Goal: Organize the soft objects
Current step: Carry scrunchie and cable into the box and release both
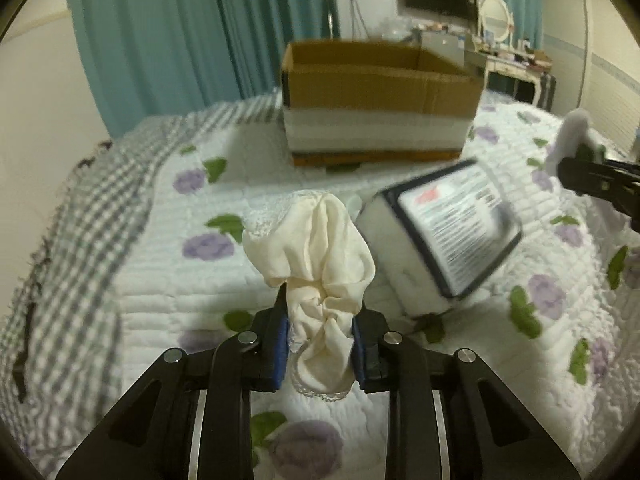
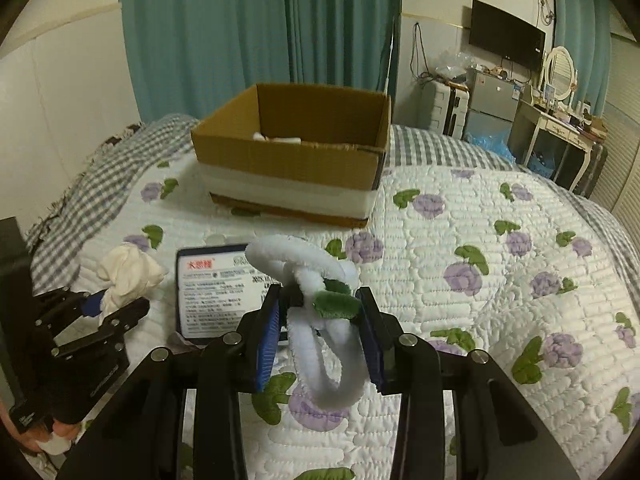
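Observation:
My left gripper [image 1: 320, 344] is shut on a cream lace-trimmed cloth [image 1: 320, 256] and holds it above the quilt; it also shows at the left of the right wrist view [image 2: 116, 304] with the cloth [image 2: 128, 272]. My right gripper [image 2: 320, 320] is shut on a white and green fuzzy pipe-cleaner flower [image 2: 320, 280]; it shows at the right edge of the left wrist view [image 1: 576, 168]. An open cardboard box [image 2: 292, 160] stands further back on the bed, also in the left wrist view [image 1: 380, 88], with something white inside.
A white packet with a dark-framed printed label [image 1: 444, 236] lies on the flowered quilt [image 2: 480, 240] between the grippers and the box. A checked blanket [image 1: 88, 200] covers the left side. Curtains, a dresser and a TV stand behind.

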Motion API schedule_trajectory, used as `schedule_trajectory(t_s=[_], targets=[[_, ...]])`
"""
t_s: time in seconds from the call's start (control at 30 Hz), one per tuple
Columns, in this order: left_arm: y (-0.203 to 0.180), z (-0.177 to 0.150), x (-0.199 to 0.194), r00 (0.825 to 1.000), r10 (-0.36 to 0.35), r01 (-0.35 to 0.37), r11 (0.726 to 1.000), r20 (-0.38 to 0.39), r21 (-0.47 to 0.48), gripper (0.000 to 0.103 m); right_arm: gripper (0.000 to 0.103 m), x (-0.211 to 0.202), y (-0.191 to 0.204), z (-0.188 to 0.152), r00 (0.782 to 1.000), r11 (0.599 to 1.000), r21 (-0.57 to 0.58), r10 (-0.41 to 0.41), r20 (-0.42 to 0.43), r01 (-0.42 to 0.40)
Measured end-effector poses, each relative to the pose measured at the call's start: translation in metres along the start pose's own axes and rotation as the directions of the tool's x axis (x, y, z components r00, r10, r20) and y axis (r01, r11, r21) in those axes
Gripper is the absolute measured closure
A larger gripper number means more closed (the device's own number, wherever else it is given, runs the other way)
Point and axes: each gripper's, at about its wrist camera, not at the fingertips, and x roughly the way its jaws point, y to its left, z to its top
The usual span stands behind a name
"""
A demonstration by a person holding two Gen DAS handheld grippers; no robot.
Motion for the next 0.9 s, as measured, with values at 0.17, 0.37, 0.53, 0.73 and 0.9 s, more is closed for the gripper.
schedule_trajectory(t_s=[0.17,0.37,0.53,0.73,0.9], targets=[[0.001,0.025,-0.037,0.996,-0.02,0.02,1.0,0.092,0.0,0.079,0.067,-0.025,0.001,0.024,0.998,0.999,-0.022,0.026,0.065,-0.024],[-0.005,0.081,-0.067,0.971,-0.011,-0.003,0.998,0.238,0.059,0.079,0.067,-0.043,-0.006,0.083,0.986,0.995,-0.035,0.092,0.14,-0.088],[-0.015,0.134,-0.061,0.951,-0.018,-0.01,0.996,0.309,0.089,0.079,0.067,-0.036,-0.013,0.14,0.973,0.993,-0.052,0.118,0.2,-0.11],[-0.02,0.189,-0.006,0.957,-0.068,0.048,0.996,0.281,0.078,0.078,0.067,0.019,-0.028,0.186,0.976,0.992,-0.045,0.121,0.18,-0.115],[-0.02,0.21,0.055,0.969,-0.056,0.04,0.996,0.241,0.074,0.074,0.067,0.084,-0.042,0.196,0.987,0.994,-0.046,0.107,0.123,-0.102]])
